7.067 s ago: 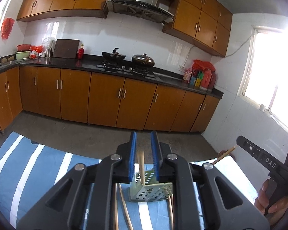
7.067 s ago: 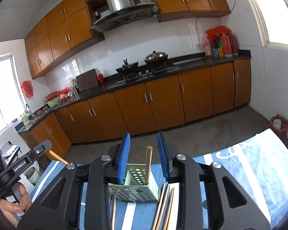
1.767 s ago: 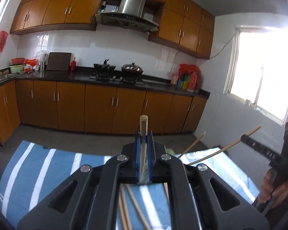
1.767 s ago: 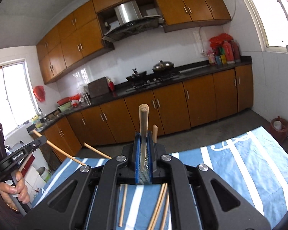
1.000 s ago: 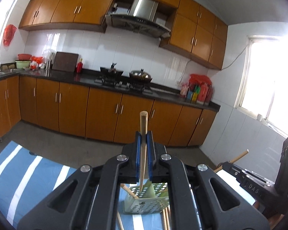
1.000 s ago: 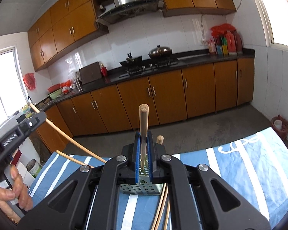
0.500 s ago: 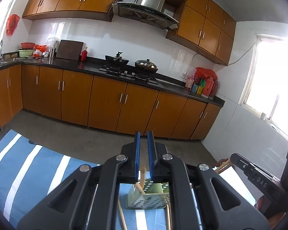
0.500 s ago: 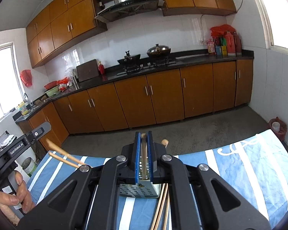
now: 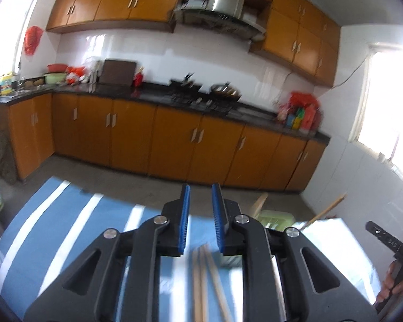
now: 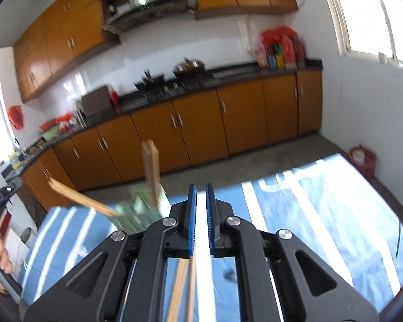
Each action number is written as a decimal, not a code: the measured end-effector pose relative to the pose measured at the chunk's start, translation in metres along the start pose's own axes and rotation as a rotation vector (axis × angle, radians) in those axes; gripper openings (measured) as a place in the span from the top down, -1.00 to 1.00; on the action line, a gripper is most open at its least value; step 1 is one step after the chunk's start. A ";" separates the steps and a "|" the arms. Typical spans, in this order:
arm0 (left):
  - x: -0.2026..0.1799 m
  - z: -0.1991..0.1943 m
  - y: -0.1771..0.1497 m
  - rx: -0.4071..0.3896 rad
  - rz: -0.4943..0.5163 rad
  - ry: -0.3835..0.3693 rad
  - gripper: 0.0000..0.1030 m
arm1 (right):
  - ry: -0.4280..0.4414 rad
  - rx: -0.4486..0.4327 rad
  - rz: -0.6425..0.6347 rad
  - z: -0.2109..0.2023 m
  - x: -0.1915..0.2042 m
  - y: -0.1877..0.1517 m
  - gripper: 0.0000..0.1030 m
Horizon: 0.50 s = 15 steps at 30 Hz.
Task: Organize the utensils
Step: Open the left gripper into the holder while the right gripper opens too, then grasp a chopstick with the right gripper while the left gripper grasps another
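A pale green perforated utensil holder (image 10: pixel 138 209) stands on the blue-and-white striped cloth (image 10: pixel 322 214), with wooden chopsticks (image 10: pixel 151 169) sticking out of it. It also shows in the left wrist view (image 9: pixel 275 218), right of my left gripper. My left gripper (image 9: pixel 201 214) is open and empty above loose chopsticks (image 9: pixel 204 281) lying on the cloth. My right gripper (image 10: pixel 198 212) is slightly open and empty, right of the holder, with more loose chopsticks (image 10: pixel 184 289) below it. Both views are blurred.
Orange kitchen cabinets (image 9: pixel 174 139) and a dark countertop (image 9: pixel 161 96) run along the far wall beyond a strip of floor. The cloth's far edge (image 9: pixel 115 196) lies just ahead. A red bin (image 10: pixel 362 158) stands on the floor at right.
Both grippers have let go of their chopsticks, which now stand in the holder. The left gripper swung left of the holder and opened wider; the right swung right of it.
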<state>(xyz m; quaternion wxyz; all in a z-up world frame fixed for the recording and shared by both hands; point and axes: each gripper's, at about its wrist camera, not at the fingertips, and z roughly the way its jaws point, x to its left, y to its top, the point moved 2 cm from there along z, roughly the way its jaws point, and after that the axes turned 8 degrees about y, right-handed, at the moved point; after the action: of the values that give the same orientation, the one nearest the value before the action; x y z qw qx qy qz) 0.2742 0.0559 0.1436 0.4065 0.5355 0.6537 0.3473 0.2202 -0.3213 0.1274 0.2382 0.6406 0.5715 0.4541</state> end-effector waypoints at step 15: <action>0.043 0.052 -0.162 0.377 0.072 0.054 0.64 | 0.061 0.411 -0.021 0.098 0.020 -0.159 0.60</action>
<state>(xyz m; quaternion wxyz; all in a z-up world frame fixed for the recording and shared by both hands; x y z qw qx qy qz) 0.2496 0.0688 -0.0300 0.2688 0.6157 0.6982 0.2473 0.2204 -0.2442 -0.0440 0.0898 0.6557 0.6657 0.3447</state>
